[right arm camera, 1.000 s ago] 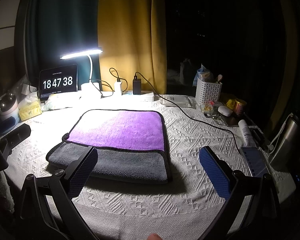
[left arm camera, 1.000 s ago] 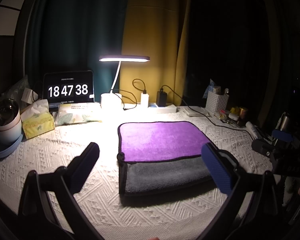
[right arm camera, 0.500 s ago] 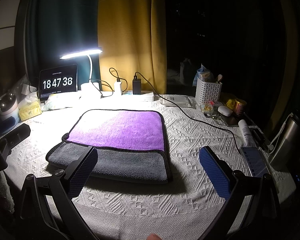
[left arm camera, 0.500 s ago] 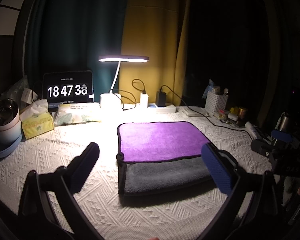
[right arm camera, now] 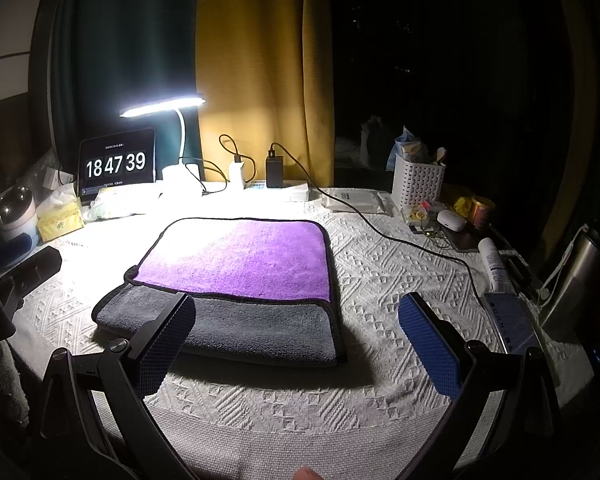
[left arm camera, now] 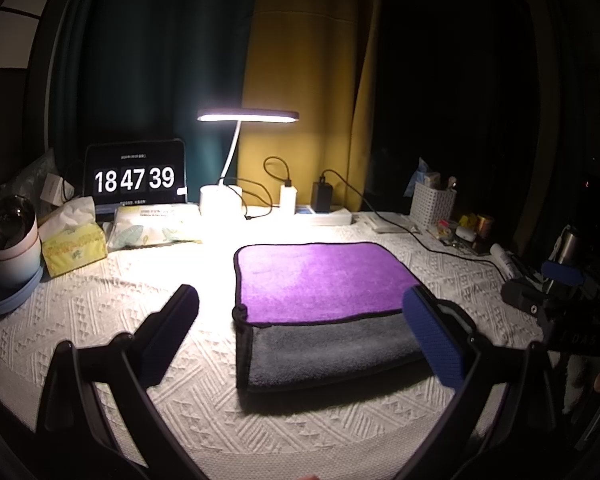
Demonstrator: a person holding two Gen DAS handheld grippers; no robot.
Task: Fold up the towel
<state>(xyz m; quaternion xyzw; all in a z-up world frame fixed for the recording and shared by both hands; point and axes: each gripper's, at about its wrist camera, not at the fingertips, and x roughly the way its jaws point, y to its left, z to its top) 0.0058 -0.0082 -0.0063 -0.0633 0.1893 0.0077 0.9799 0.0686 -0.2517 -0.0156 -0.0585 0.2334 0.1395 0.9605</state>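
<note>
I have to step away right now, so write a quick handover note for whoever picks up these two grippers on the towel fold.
Left gripper: open, empty, held above the table short of the towel's near left corner.
Right gripper: open, empty, held near the towel's near right edge.
Towel: flat on the white tablecloth in front of the desk lamp. It is already folded over, purple layer on top, with a grey strip showing along the near side.
Done: at least one fold.
Left: likely another fold or squaring the uneven edges. Neither gripper touches the towel.
</note>
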